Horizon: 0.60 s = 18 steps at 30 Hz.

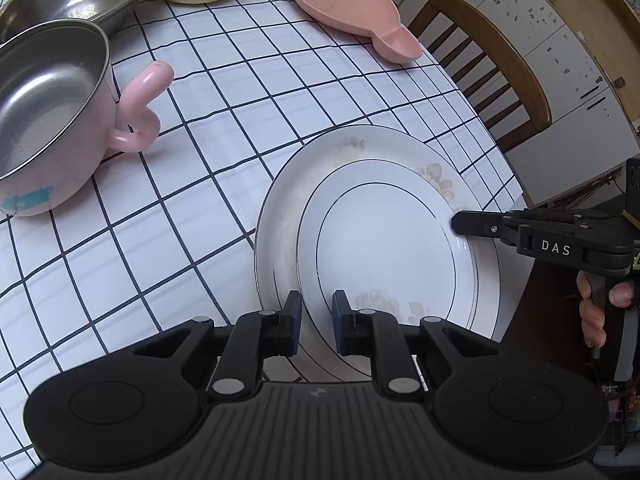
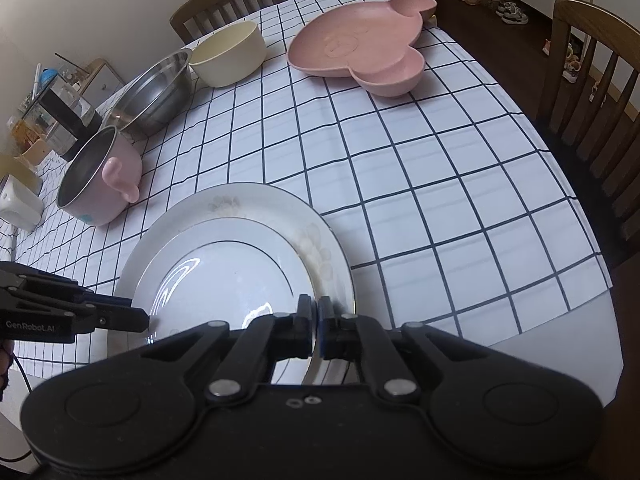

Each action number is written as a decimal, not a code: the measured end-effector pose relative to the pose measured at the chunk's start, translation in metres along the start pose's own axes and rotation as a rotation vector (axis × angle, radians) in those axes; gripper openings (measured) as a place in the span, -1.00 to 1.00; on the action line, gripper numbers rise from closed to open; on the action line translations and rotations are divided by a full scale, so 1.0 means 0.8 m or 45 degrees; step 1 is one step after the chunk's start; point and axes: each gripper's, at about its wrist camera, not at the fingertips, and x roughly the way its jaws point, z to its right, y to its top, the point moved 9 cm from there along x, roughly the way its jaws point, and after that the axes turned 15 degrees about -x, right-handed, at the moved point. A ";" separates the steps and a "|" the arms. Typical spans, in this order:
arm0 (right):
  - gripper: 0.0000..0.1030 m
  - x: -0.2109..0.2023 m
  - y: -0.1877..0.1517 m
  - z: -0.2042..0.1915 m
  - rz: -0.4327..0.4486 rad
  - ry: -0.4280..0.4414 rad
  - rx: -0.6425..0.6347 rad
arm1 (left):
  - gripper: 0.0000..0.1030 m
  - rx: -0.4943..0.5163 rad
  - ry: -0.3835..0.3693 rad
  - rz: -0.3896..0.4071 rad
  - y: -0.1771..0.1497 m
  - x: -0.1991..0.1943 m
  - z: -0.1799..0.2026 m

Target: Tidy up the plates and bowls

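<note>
Plates sit stacked near the front edge of the table (image 2: 440, 184), which wears a white cloth with a dark grid. The smaller white plate (image 1: 384, 248) lies on the larger white plate (image 1: 280, 208), shifted toward the right side of it in the left wrist view; both carry thin dark rings and faint floral prints.

The right claw (image 2: 316, 312) is clamped on the smaller plate's rim, its jaws pressed close with only the thin edge between them. In the left wrist view that same claw reaches in from the right, tip on the rim, with a hand (image 1: 600, 308) wrapped around its handle.

The left claw (image 1: 316, 312) stands narrow, blue pads on either side of the smaller plate's near rim; whether the pads actually press on it I cannot tell.

Farther back and to the left stands a pink pot (image 1: 52, 116) with a steel lining and a curled pink handle. Behind it are a steel bowl (image 2: 156, 92) and a cream bowl (image 2: 230, 54), just beside each other. A pink divided plate (image 2: 360, 52) with ear-shaped compartments lies at the far right of the cloth. Wooden chairs (image 2: 592, 92) stand around the table.
</note>
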 end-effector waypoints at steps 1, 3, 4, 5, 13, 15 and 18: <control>-0.91 0.000 0.000 0.000 0.000 0.001 -0.001 | -0.70 0.002 0.005 -0.003 0.000 0.000 0.000; -0.91 0.000 0.000 0.000 0.000 0.001 -0.002 | -0.70 0.014 0.017 -0.007 -0.001 -0.003 0.001; -0.91 0.000 0.000 0.000 0.000 0.000 -0.003 | -0.70 0.019 0.020 -0.008 -0.001 -0.005 0.001; -0.91 0.000 0.000 0.000 0.001 -0.001 -0.006 | -0.70 0.020 0.020 -0.009 -0.001 -0.006 0.001; -0.81 0.000 -0.002 -0.007 -0.011 -0.011 -0.025 | -0.70 0.062 0.032 0.015 -0.003 -0.021 0.001; -0.77 -0.003 -0.003 -0.010 -0.011 -0.021 -0.038 | -0.70 0.066 0.026 0.043 -0.005 -0.028 0.000; -0.66 -0.009 -0.002 -0.018 -0.007 -0.044 -0.072 | -0.70 0.087 0.005 0.100 -0.009 -0.042 0.004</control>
